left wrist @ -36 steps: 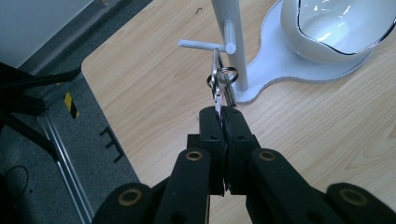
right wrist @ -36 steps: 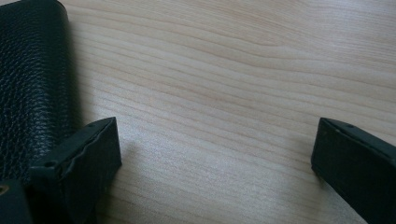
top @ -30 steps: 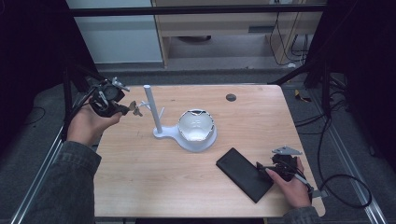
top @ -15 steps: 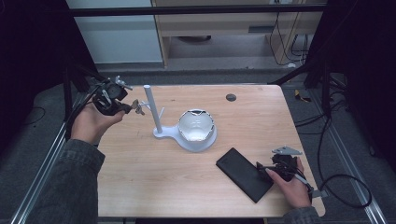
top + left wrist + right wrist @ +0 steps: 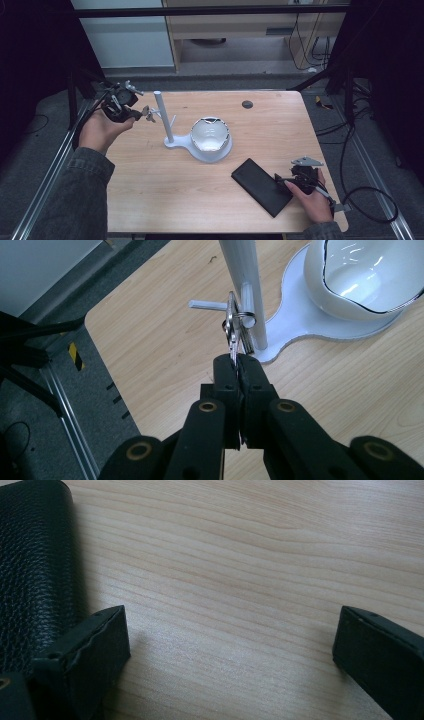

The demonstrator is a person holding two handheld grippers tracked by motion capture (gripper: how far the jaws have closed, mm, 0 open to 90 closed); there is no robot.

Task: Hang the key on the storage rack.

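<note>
Over at the far left, the left gripper point(image 5: 234, 362) has its jaws pinched on a bunch of metal keys on a ring point(image 5: 234, 330), held just beside the white upright post point(image 5: 163, 117) of a white stand. Rightward, its base carries a white bowl point(image 5: 210, 136). Near right, the right gripper point(image 5: 230, 645) rests on the wooden table point(image 5: 280, 125), jaws spread, beside a black leather wallet point(image 5: 261, 186).

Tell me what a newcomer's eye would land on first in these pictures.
First, the white stand at mid-table, its tall post rising beside a glossy white bowl on the same base. Next, the left gripper, fingers shut on a bunch of keys held up against the post by its small pegs. Last, the black leather wallet lying flat at the near right, with the right gripper open on the wood beside it.
</note>
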